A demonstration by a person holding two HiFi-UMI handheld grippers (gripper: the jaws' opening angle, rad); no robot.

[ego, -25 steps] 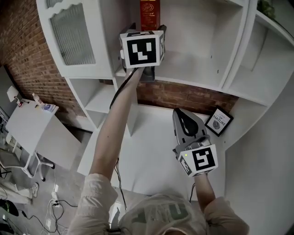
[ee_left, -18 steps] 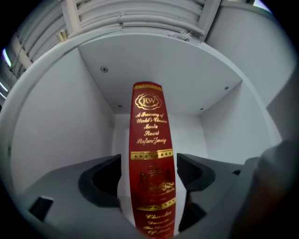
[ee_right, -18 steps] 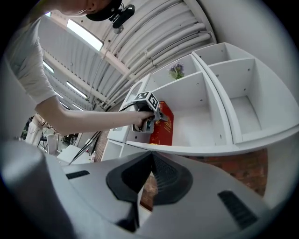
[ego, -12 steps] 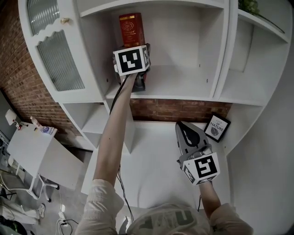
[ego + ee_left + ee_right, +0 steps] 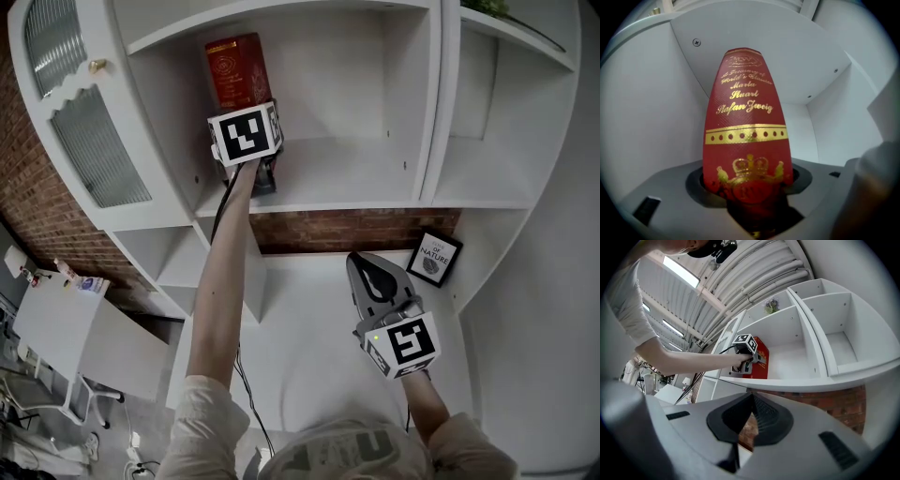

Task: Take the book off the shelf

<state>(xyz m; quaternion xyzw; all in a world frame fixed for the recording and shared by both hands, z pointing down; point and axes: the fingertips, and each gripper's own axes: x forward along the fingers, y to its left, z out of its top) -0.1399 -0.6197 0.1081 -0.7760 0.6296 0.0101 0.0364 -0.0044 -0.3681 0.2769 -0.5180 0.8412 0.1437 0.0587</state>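
Note:
A red book point(image 5: 234, 70) with gold lettering stands upright at the left end of a white shelf point(image 5: 347, 187), close to the side wall. My left gripper point(image 5: 246, 131) is raised to it. In the left gripper view the lower spine of the book point(image 5: 746, 117) sits between the jaws of the left gripper point(image 5: 752, 187), which are closing around it; I cannot see the pads pressing. My right gripper point(image 5: 361, 264) hangs low over the white counter, shut and empty, its tips point(image 5: 752, 401) meeting. From there the book point(image 5: 761, 363) shows far off.
A framed print point(image 5: 434, 258) leans at the back right of the white counter point(image 5: 309, 328). A cabinet door with ribbed glass point(image 5: 89, 145) stands left of the shelf. An upright divider point(image 5: 429, 103) bounds the compartment on the right. A white side table point(image 5: 66, 328) stands lower left.
The head view has tilted up, so the shelf and book sit lower in frame. The left gripper has stayed at the book's lower end. The right gripper has barely moved.

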